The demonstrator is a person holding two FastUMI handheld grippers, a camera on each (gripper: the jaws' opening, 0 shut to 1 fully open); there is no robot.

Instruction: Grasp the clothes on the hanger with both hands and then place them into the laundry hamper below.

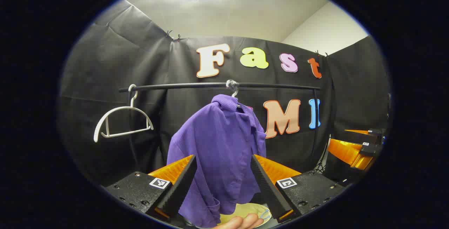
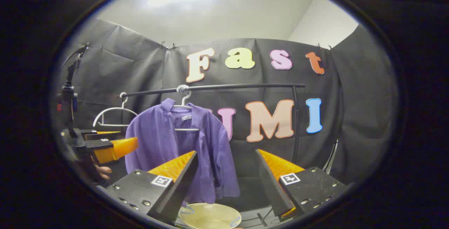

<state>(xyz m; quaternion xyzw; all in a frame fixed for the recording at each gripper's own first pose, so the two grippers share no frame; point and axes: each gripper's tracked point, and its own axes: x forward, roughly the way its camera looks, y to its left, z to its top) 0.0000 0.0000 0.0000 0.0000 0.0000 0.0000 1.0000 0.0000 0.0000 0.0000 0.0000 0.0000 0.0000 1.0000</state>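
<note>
A black horizontal clothes rail [image 1: 217,86] crossed the booth. The purple ribbed shirt [image 1: 221,152] hung from it on a white hanger, straight ahead of the left tool [image 1: 222,183], whose fingers stood apart. The right tool [image 2: 226,183] was likewise spread, the shirt ahead to its left. Below sat what seemed a pale round hamper [image 2: 209,215].

A purple shirt [image 2: 168,141] hangs open on its hanger [image 2: 183,107]. Below sits the pale yellow hamper [image 2: 209,215].

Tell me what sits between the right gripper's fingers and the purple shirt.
Nothing: in the right gripper view, the open right gripper has bare air ahead up to the purple shirt, which hangs on its hanger over the hamper.
</note>
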